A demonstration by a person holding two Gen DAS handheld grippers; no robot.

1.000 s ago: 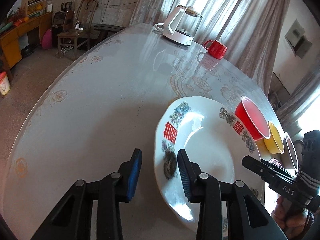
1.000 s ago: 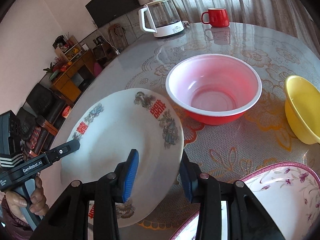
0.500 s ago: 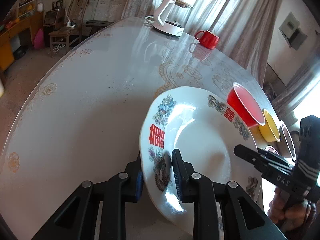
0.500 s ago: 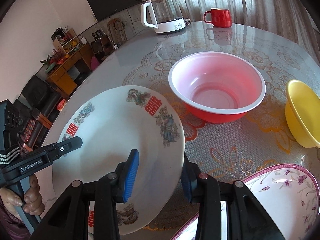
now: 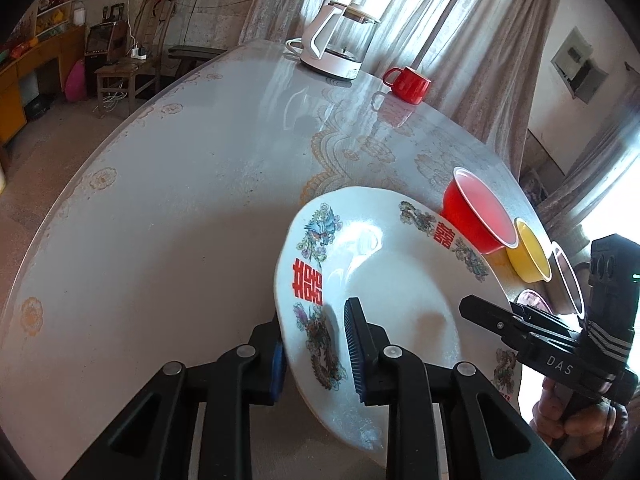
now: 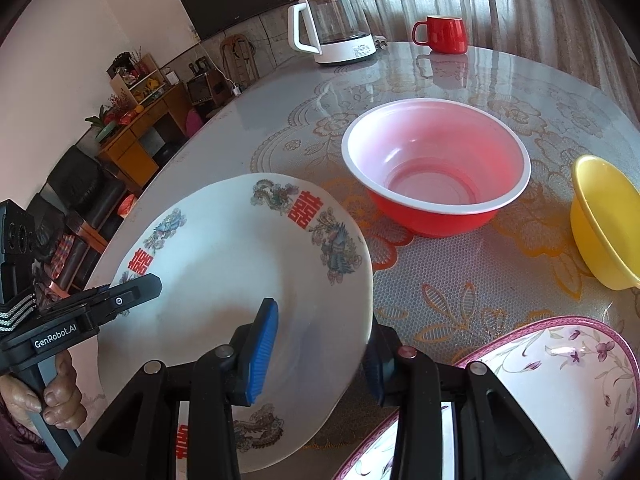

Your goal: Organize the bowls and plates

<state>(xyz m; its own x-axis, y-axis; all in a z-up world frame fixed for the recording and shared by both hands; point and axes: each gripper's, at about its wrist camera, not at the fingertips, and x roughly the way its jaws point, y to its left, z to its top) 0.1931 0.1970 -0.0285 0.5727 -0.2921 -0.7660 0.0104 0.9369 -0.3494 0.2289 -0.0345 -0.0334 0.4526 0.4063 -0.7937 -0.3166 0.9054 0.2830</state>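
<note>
The white plate [image 5: 384, 280], printed with red characters, is tilted above the table [image 5: 180, 200], its lower edge hidden. The left gripper [image 5: 316, 350] has just been closing and now pinches the near rim; the right gripper [image 6: 320, 348] straddles the opposite rim, jaws narrow, apparently clamped. Likely step: carrying the plate to a stack. Both hands should rise together and level, clear of the red bowl [image 6: 436, 168], yellow bowl [image 6: 604, 220] and flowered bowl [image 6: 520, 396].
</note>
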